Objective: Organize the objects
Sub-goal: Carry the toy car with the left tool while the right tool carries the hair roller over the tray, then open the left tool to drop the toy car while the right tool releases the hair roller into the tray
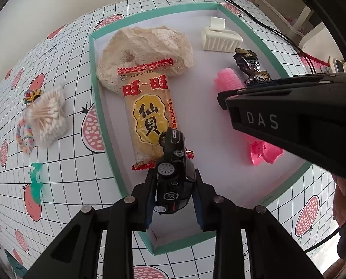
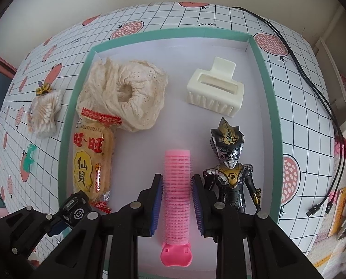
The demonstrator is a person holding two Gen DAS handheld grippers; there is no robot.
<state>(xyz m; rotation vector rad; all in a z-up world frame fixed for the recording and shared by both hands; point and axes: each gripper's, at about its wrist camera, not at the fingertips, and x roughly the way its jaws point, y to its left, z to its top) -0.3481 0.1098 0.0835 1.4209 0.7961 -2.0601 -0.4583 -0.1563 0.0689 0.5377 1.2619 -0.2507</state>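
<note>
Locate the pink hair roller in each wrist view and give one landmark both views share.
Left wrist: pink hair roller right of centre, largely hidden behind the right gripper.
Right wrist: bottom centre, between that gripper's fingers.
Shared landmark: the white claw clip near the tray's far side.

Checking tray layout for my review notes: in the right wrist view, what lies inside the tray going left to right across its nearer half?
Rice cracker packet → pink hair roller between the fingers of the right hand-held gripper → toy figure.
</note>
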